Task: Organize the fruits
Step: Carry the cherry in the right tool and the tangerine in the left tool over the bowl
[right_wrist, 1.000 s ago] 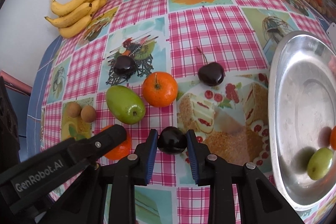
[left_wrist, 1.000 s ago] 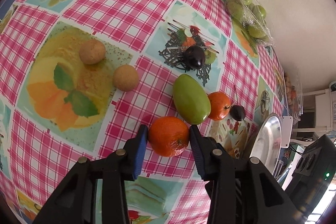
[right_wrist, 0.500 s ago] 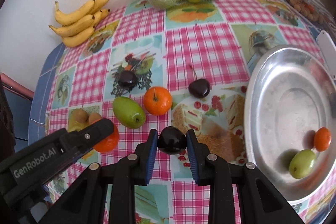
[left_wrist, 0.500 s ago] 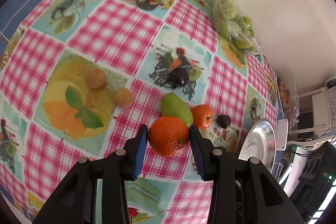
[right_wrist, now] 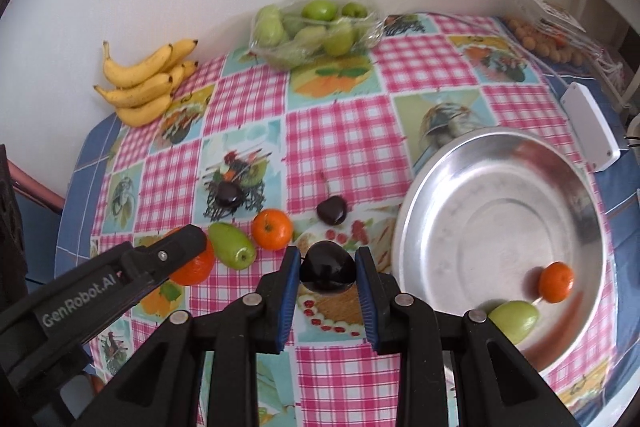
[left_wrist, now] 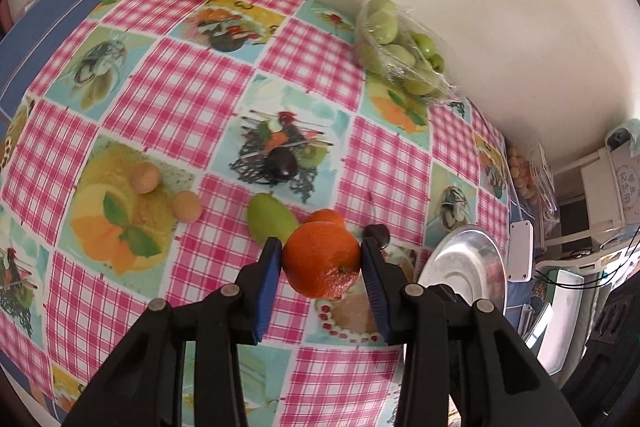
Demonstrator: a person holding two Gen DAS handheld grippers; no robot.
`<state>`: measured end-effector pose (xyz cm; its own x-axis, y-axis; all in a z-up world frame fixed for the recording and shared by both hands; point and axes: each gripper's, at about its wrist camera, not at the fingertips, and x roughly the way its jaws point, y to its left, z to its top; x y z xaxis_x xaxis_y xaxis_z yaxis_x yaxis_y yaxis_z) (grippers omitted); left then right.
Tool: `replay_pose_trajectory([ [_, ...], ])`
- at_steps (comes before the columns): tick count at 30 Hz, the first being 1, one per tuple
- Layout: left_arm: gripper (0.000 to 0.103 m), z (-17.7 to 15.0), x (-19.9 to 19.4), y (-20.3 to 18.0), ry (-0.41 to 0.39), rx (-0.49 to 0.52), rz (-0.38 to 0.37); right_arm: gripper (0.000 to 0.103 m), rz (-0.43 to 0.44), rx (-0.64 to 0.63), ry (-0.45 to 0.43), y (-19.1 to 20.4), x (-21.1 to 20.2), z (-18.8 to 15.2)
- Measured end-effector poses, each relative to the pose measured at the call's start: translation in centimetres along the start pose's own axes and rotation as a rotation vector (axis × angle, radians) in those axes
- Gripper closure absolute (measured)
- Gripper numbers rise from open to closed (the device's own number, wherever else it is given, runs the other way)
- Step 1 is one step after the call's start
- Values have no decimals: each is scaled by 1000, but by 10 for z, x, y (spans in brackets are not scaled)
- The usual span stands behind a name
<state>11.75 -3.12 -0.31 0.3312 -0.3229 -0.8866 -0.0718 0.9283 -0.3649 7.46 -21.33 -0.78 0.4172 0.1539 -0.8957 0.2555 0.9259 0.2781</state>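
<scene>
Left gripper (left_wrist: 322, 261) clamped on an orange (left_wrist: 323, 259), blue pads pressed to both sides, held off the table (left_wrist: 176, 95). Right gripper (right_wrist: 327, 267) closed on a dark plum (right_wrist: 328, 267), also lifted clear of the checked cloth. Just behind on the table: a green fruit (right_wrist: 232, 245), a second orange (right_wrist: 272, 229), a dark cherry with a stem (right_wrist: 332, 211), another dark fruit (right_wrist: 229, 194) on a printed square. Two small tan round fruits (left_wrist: 186, 206) nearer the left edge. Silver plate (right_wrist: 440, 187) toward the right edge, with a small orange (right_wrist: 556, 282) and a green fruit (right_wrist: 514, 321) resting inside near its front rim. Along the far edge by the wall: bananas (right_wrist: 144, 83) at the left corner, a wrapped tray of green fruit (right_wrist: 316, 23) midway, a bag of small tan fruit (right_wrist: 548, 43) at the right corner.
</scene>
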Motion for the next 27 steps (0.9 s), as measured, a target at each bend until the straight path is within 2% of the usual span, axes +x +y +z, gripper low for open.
replay_pose_trajectory([
  [12,61,2,14,-59,18,111,-7,73,-43,132,4,-59,-2,8],
  [16,61,-3,21,-74,32,142,-32,73,-94,184,-1,-85,-3,11],
  [27,61,-30,41,-108,85,248,-31,73,-199,310,4,-140,-3,5],
])
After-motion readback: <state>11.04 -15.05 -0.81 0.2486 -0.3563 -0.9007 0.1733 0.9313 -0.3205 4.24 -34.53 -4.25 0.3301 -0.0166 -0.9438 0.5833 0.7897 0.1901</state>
